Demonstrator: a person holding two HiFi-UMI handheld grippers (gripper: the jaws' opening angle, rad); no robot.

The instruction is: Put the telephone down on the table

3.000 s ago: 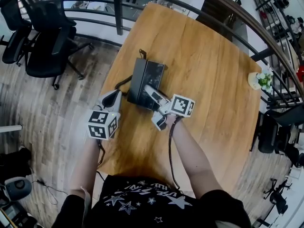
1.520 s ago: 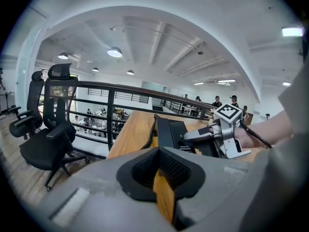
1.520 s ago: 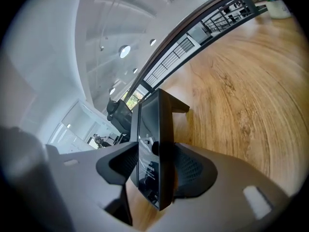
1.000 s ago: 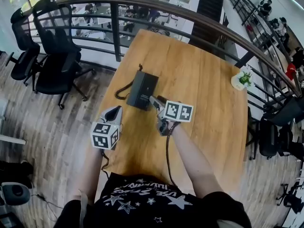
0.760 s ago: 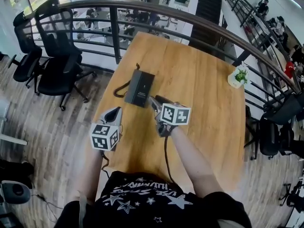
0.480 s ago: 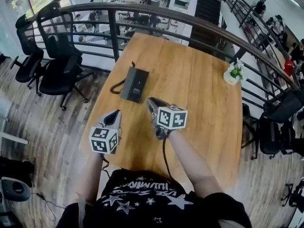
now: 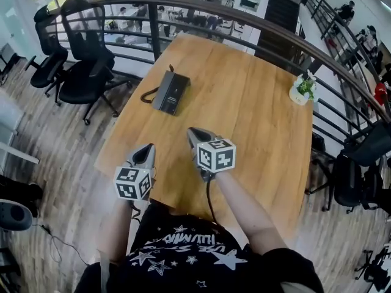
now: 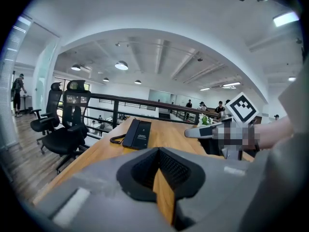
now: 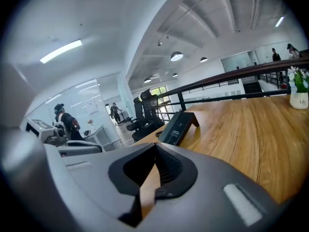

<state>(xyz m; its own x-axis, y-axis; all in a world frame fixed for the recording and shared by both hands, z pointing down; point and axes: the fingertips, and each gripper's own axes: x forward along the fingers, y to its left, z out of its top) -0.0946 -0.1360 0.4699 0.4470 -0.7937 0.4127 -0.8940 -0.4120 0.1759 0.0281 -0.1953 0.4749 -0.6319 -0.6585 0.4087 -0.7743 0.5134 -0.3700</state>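
Observation:
The black telephone (image 7: 171, 92) lies flat on the wooden table (image 7: 256, 121) near its far left edge, its coiled cord trailing off to the left. It also shows in the left gripper view as the telephone (image 8: 137, 133) and in the right gripper view as the telephone (image 9: 179, 127). Both grippers hang over the near part of the table, well short of the telephone. My left gripper (image 7: 146, 149) is shut and empty. My right gripper (image 7: 192, 132) has just been closing and is shut, with nothing between its jaws.
A small potted plant (image 7: 302, 89) stands at the table's far right edge. A dark curved railing (image 7: 214, 14) runs behind the table. Black office chairs (image 7: 85, 66) stand on the floor to the left, and more chairs at the right.
Both grippers have drawn back toward the person, away from the telephone, which stays on the table. The right gripper no longer reaches the telephone.

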